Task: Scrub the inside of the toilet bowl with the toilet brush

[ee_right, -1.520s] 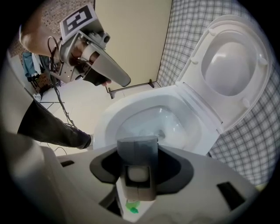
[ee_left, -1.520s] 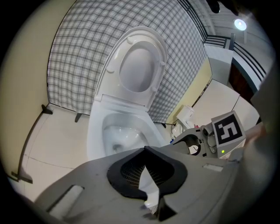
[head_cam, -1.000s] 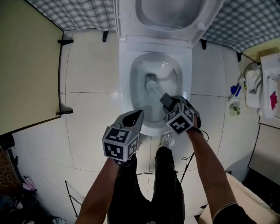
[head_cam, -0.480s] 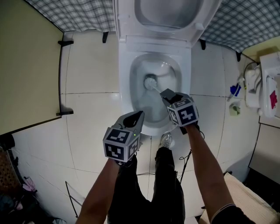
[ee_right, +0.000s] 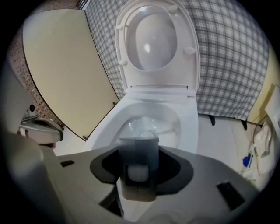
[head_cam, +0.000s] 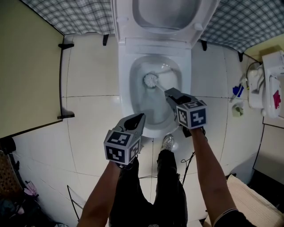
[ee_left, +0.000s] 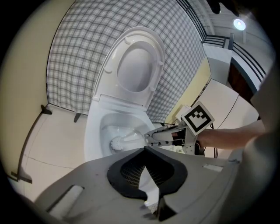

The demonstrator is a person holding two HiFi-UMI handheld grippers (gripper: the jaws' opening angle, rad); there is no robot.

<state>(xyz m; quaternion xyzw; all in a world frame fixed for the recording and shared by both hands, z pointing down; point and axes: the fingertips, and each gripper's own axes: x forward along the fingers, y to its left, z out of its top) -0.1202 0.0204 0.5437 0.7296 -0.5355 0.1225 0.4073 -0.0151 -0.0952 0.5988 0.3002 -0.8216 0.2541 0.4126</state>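
Note:
The white toilet bowl (head_cam: 125,84) stands open with its seat raised. The toilet brush head (head_cam: 151,80) rests inside the bowl near the back, and its pale handle (head_cam: 160,87) slants toward me. My right gripper (head_cam: 171,94) is shut on the handle's grey grip (ee_right: 138,162) over the bowl's front right rim. In the right gripper view the brush head is mostly hidden behind that grip. My left gripper (head_cam: 139,118) hangs shut and empty just in front of the bowl. From the left gripper view I see the brush head (ee_left: 116,143) and the right gripper (ee_left: 151,139).
The raised seat and lid (head_cam: 166,17) lean against a checked wall (head_cam: 71,13). A beige panel (head_cam: 26,66) fills the left side. White fittings (head_cam: 266,84) and a small blue item (head_cam: 238,91) sit at the right. The person's shoe (head_cam: 168,142) and a floor cable (head_cam: 188,164) lie below the bowl.
The right gripper has pushed the brush head farther back and slightly left in the bowl, and its marker cube has swung right. The left gripper has stayed in place.

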